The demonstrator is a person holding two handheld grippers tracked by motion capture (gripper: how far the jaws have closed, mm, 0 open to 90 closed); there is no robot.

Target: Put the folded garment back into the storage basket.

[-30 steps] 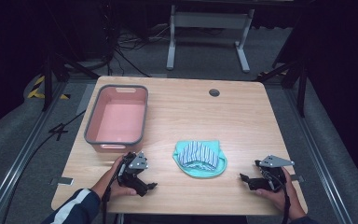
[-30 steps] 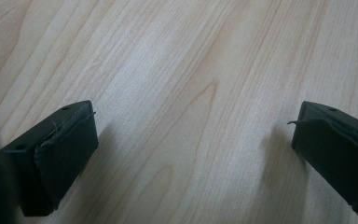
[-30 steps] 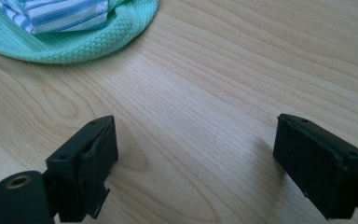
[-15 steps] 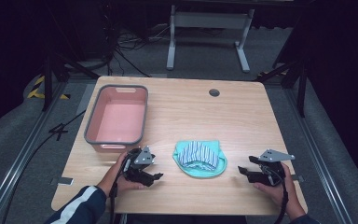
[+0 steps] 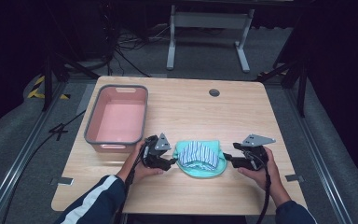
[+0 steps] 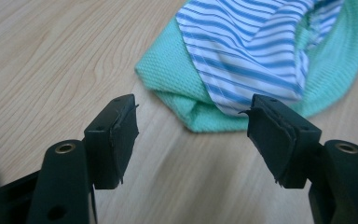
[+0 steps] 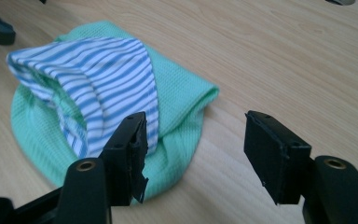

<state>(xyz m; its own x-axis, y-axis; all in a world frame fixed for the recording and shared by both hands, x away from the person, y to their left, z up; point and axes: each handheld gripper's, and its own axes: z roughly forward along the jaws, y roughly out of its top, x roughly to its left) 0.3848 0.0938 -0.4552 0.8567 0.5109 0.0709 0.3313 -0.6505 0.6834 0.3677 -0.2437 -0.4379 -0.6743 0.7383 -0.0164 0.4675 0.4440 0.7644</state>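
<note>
High view: striped cloth [image 5: 196, 155] on green cloth [image 5: 200, 169] at near bench [image 5: 242, 116] edge, between left gripper [image 5: 170, 162] and right gripper [image 5: 227, 158]; fingers wide, empty; likely best to pinch opposite corners low, lift evenly.

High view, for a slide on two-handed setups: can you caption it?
Left gripper and right gripper, jaws open, flank a striped cloth on a green cloth.
</note>
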